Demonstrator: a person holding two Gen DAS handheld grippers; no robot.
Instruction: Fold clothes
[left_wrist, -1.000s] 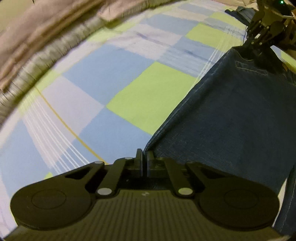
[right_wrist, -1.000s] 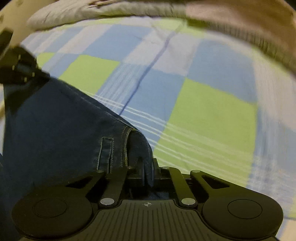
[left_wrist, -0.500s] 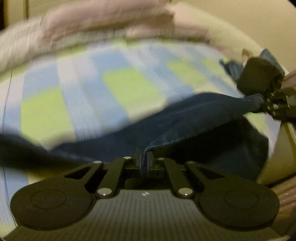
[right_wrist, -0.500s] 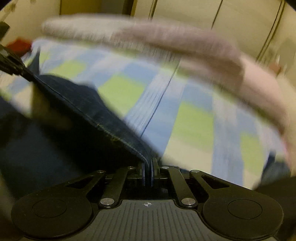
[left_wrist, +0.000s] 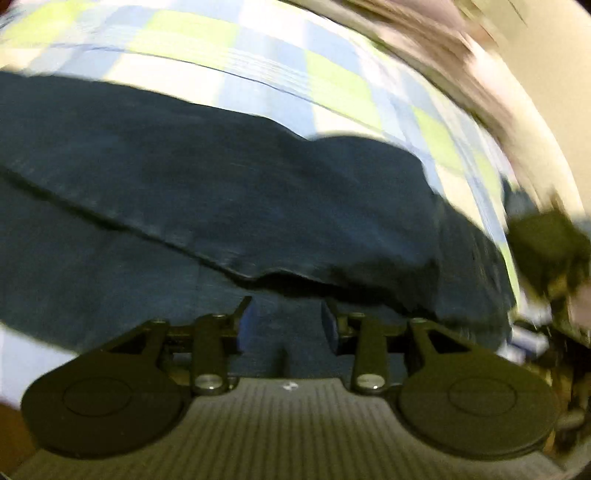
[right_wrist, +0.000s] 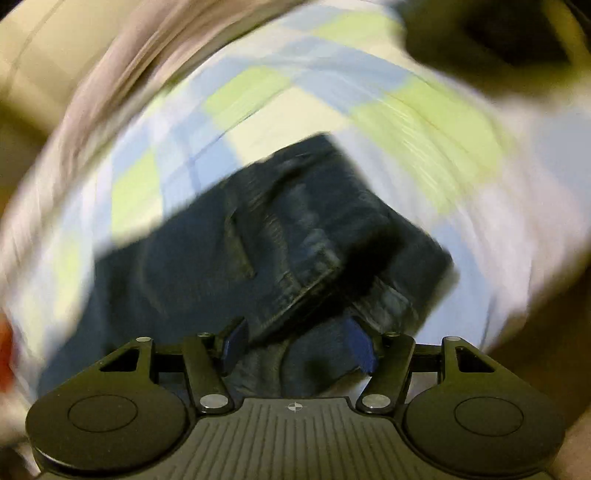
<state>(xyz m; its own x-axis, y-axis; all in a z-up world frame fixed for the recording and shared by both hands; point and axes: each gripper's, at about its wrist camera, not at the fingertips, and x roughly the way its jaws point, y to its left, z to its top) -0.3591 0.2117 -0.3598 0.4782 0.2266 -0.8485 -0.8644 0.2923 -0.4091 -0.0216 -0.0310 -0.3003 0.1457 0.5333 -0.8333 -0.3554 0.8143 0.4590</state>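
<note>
The left gripper (left_wrist: 286, 314) has its jaws opening, nothing pinched between them; the jeans (left_wrist: 229, 192) lie just beyond its fingertips, folded over with one layer's edge lying across another. The right gripper (right_wrist: 297, 341) is opening too, its blue pads (right_wrist: 360, 345) apart over the denim and clear of it. Farther off, the jeans rest on a blue, green and white checked sheet (left_wrist: 207, 40). Everything is blurred.

Both jaws opening, jeans (left_wrist: 258, 192) released, folded over on bedsheet (left_wrist: 258, 48)
</note>
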